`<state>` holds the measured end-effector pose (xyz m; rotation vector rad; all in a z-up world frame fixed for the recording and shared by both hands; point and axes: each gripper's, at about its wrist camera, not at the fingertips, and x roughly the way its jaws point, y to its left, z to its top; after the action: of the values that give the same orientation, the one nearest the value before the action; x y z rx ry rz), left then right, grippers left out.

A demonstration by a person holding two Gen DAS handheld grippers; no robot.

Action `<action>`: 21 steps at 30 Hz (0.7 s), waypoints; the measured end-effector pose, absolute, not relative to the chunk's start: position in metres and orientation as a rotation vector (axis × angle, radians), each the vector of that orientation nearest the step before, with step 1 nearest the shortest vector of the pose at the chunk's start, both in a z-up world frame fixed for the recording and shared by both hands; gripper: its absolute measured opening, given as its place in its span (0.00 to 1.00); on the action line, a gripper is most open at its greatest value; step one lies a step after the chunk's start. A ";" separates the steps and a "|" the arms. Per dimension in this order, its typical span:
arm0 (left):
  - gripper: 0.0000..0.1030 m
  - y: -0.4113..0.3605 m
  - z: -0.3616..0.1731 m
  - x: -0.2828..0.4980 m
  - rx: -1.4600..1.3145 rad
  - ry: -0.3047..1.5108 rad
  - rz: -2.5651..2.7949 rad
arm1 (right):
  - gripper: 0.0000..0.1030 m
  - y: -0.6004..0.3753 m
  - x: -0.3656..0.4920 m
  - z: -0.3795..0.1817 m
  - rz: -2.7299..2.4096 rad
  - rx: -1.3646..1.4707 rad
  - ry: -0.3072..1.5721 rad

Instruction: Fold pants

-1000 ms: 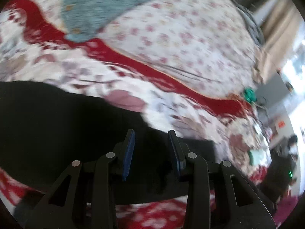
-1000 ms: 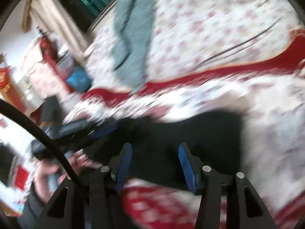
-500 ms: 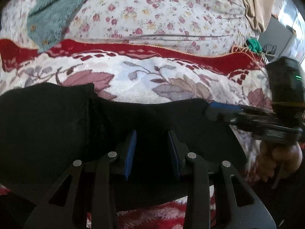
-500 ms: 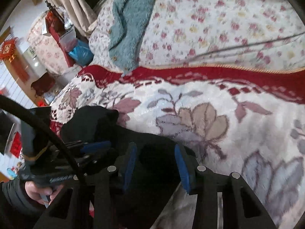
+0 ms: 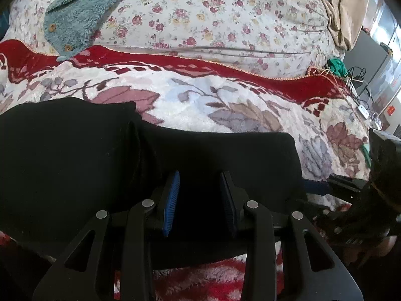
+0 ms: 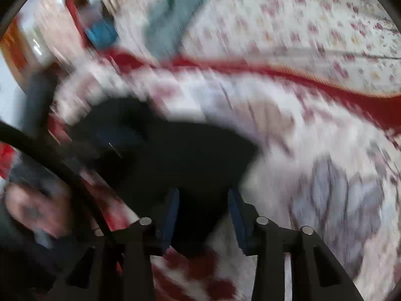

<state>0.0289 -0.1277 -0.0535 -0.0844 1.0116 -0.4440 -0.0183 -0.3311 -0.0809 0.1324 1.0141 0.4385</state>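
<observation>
Two grippers are seen over black pants [image 5: 105, 165] spread on a bed. Nearest in the left wrist view, the left gripper [image 5: 200, 195] has its blue-padded fingers [image 5: 171, 200] set a narrow way apart with black cloth between them; whether the pads press on it cannot be told. In the blurred right wrist view, the right gripper [image 6: 203, 215] has its jaws opening, with an edge of the pants between them. Under the pants lies a leaf-patterned blanket [image 5: 225, 105] with a red border. Farther off are a floral sheet [image 5: 225, 12] and a teal fleece garment [image 5: 75, 17]
</observation>
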 end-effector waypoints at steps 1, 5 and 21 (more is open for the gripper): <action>0.32 -0.128 -0.053 0.029 -0.079 1.010 -0.443 | 0.45 -0.337 -0.016 -0.083 0.450 0.177 1.023; 0.32 -0.116 -0.041 0.028 -0.155 1.025 -0.437 | 0.45 -0.339 -0.015 -0.080 0.451 0.188 1.019; 0.49 0.226 -0.050 -0.013 -1.193 0.847 0.074 | 0.45 -0.346 -0.034 -0.031 0.355 0.158 0.786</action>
<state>-0.0125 0.2258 -0.0505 -1.1928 0.8468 0.0739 -0.0341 -0.3463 -0.0308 0.1576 0.7858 0.3545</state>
